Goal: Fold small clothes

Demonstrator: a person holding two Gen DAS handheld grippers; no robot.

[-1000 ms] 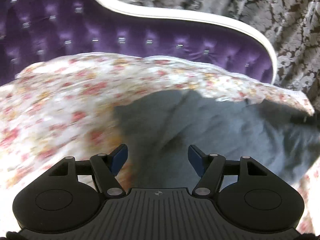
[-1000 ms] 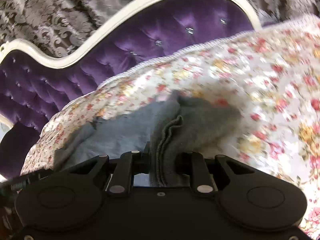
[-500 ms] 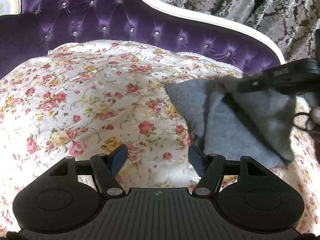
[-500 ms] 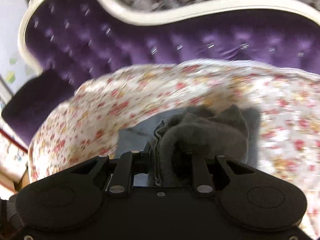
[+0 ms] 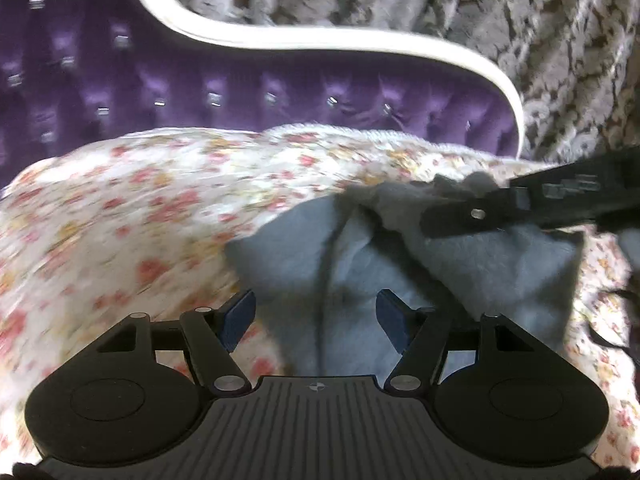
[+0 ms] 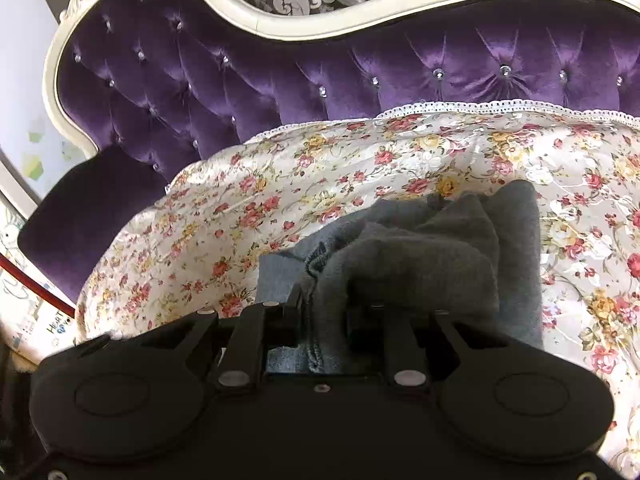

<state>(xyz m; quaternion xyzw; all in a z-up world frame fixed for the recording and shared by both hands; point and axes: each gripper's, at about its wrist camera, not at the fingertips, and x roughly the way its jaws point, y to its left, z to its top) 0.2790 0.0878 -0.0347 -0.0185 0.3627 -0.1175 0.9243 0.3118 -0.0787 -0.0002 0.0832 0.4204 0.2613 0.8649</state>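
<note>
A small grey garment (image 5: 360, 280) lies on the floral bedspread (image 5: 140, 208). My left gripper (image 5: 316, 312) is open and empty, its blue pads on either side of the garment's near edge, just above it. My right gripper (image 6: 322, 316) is shut on a bunched fold of the grey garment (image 6: 420, 256) and holds it lifted over the flat part. The right gripper also shows in the left wrist view (image 5: 440, 220), reaching in from the right with cloth in it.
A purple tufted headboard (image 6: 280, 72) with a cream frame (image 6: 320, 20) rises behind the bed. Patterned grey curtains (image 5: 540, 40) hang behind it. The floral bedspread (image 6: 280, 184) spreads to the left and right of the garment.
My left gripper has swung back over the garment's near edge, still open. My right gripper has carried the held fold over the garment, staying shut.
</note>
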